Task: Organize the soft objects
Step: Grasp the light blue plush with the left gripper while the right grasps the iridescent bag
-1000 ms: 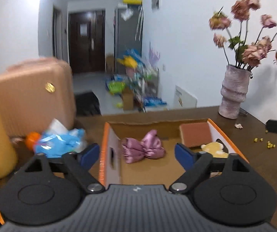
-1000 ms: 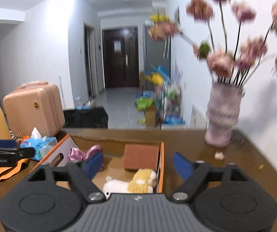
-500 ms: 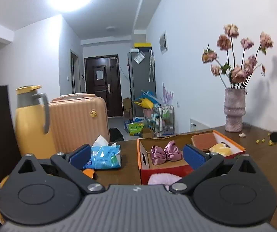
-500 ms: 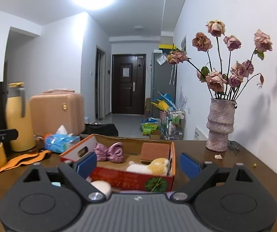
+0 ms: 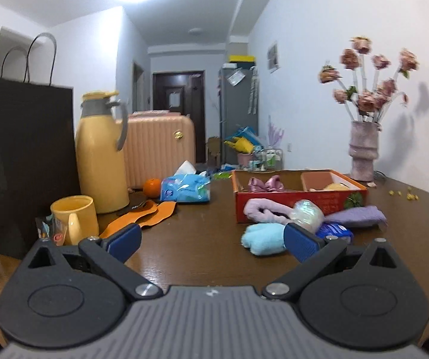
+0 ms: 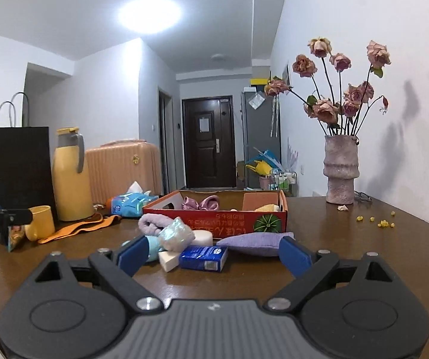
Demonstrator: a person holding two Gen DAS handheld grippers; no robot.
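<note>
Soft things heaped in front of the red box (image 6: pixel 214 220)

A pink bow (image 6: pixel 201 202), brown pad (image 6: pixel 259 201) and yellow plush (image 6: pixel 269 208) lie inside the box; before it huddle a lilac roll (image 6: pixel 151 223), shiny pouch (image 6: pixel 176 234), blue plush (image 5: pixel 263 237), purple pillow (image 6: pixel 251 243), blue packet (image 6: pixel 204 258) and white sponge (image 6: pixel 168 261).

- A lived-in home, seemingly an apartment: a white-walled room opens onto a hallway ending in a dark entrance door (image 6: pixel 207 141).
- A grey refrigerator (image 6: pixel 260 137) with papers stuck on it stands in the hallway, with household clutter on the floor at its foot.
- The brown wooden table (image 6: pixel 349 233) carries everyday things: a yellow thermos jug (image 5: pixel 100 152), a yellow mug (image 5: pixel 75 218), a tissue pack (image 5: pixel 186 187), an orange (image 5: pixel 152 187).
- A vase of dried roses (image 6: pixel 341 173) decorates the table.
- A peach suitcase (image 5: pixel 157 149) and a black paper bag (image 5: pixel 26 164) stand nearby.
</note>
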